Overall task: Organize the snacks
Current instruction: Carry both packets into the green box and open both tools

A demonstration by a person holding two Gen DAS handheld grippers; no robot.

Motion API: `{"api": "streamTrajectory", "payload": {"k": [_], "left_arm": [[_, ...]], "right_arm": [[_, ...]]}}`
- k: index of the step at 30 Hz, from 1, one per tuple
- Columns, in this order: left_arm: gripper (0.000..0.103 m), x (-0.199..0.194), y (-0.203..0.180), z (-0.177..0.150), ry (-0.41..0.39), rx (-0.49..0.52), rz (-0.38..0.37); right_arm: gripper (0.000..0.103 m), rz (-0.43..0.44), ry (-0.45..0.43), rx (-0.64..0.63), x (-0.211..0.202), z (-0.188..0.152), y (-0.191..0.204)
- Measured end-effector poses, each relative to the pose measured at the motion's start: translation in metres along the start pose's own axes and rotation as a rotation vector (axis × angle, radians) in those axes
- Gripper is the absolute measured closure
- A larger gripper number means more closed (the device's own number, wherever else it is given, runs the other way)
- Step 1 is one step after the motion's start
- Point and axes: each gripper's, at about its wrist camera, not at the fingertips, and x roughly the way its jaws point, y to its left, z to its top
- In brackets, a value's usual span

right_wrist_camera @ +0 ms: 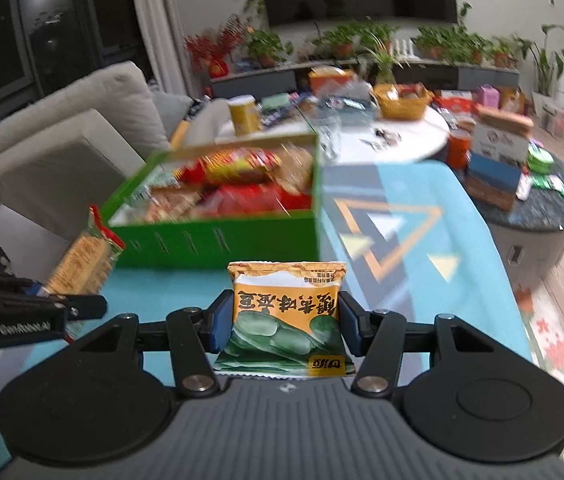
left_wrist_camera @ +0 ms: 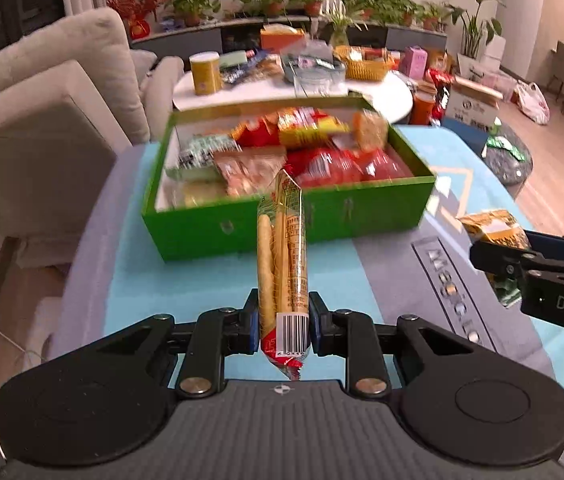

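Observation:
A green box (left_wrist_camera: pixel 322 216) full of snack packets stands on the blue patterned table cover. My left gripper (left_wrist_camera: pixel 283 322) is shut on a long clear packet of breadsticks (left_wrist_camera: pixel 282 256), which sticks up in front of the box's near wall. My right gripper (right_wrist_camera: pixel 285 320) is shut on a square orange packet with green slices printed on it (right_wrist_camera: pixel 287 308), held above the cover in front of the green box (right_wrist_camera: pixel 218 236). From the left wrist view the right gripper (left_wrist_camera: pixel 498 254) shows at the right edge with the orange packet (left_wrist_camera: pixel 494 228). The breadstick packet (right_wrist_camera: pixel 82 260) shows at left in the right wrist view.
Behind the box a round white table (left_wrist_camera: pixel 378 92) carries a yellow canister (left_wrist_camera: pixel 205 72), a wicker basket (left_wrist_camera: pixel 364 64) and several packets. A beige sofa (left_wrist_camera: pixel 50 120) lies left. A dark round stool (right_wrist_camera: pixel 538 212) with boxes stands right. Plants line the far wall.

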Motion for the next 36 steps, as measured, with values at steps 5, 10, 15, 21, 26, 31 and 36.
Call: {"api": "streamTrajectory", "payload": {"k": [5, 10, 15, 21, 26, 31, 36], "left_arm": [[0.082, 0.003, 0.014, 0.021, -0.026, -0.004, 0.022], [0.082, 0.012, 0.026, 0.044, -0.04, -0.009, 0.042], [0.082, 0.033, 0.031, 0.066, -0.042, 0.006, 0.044], [0.082, 0.062, 0.041, 0.08, -0.023, 0.006, 0.045], [0.082, 0.086, 0.048, 0.083, 0.003, -0.004, 0.037], [0.081, 0.098, 0.048, 0.083, 0.017, -0.007, 0.029], [0.057, 0.103, 0.046, 0.084, 0.008, -0.002, 0.073]], "right_arm": [[0.032, 0.031, -0.036, -0.008, 0.008, 0.025, 0.018], [0.032, 0.043, -0.057, 0.006, 0.024, 0.048, 0.029], [0.032, 0.049, -0.065, 0.02, 0.045, 0.067, 0.037], [0.032, 0.042, -0.038, 0.02, 0.078, 0.077, 0.042], [0.032, 0.035, -0.009, 0.036, 0.099, 0.077, 0.041], [0.032, 0.026, 0.005, 0.058, 0.111, 0.074, 0.04], [0.031, 0.015, -0.015, 0.076, 0.107, 0.072, 0.039]]}}
